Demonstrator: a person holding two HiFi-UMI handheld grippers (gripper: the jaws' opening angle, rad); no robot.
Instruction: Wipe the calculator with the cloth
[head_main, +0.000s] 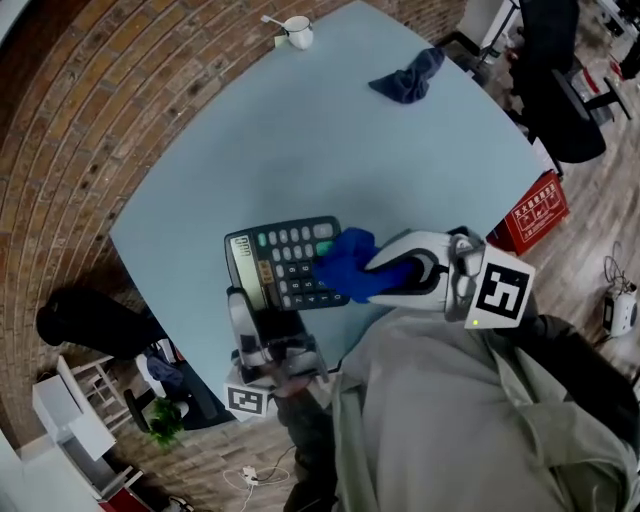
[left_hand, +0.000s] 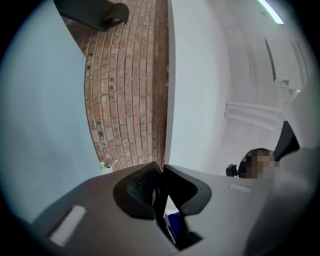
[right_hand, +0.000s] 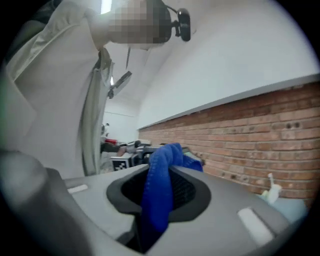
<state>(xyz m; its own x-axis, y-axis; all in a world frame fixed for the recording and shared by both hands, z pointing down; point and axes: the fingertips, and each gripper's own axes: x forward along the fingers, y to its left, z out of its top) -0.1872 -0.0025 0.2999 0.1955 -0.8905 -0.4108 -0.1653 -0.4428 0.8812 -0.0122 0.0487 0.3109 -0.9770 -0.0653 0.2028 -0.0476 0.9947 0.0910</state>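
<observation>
Closest to the head camera is the person's grey jacket (head_main: 470, 420), and just beyond it sits the one calculator (head_main: 275, 262), above the near part of the pale blue table (head_main: 300, 140), keys up and display toward the left. Whether it rests on the table or is held clear of it I cannot tell. Two grippers work on it. The left gripper (head_main: 268, 322) has its jaws closed on the calculator's near edge, which shows as a thin dark plate pinched between the pads in the left gripper view. The right gripper (head_main: 385, 272) comes in from the right with its jaws clamped on a bright blue cloth (head_main: 350, 262), and the bunched end of that cloth lies on the keys at the calculator's right side. Each gripper carries one marker cube, two in all. Two cloths are in sight: the bright one in the jaws and a darker cloth (head_main: 408, 78) lying crumpled well apart at the table's far side. One white cup (head_main: 298, 32) with a spoon stands at the far edge. Off the table to the right stands one red crate (head_main: 535, 212).
</observation>
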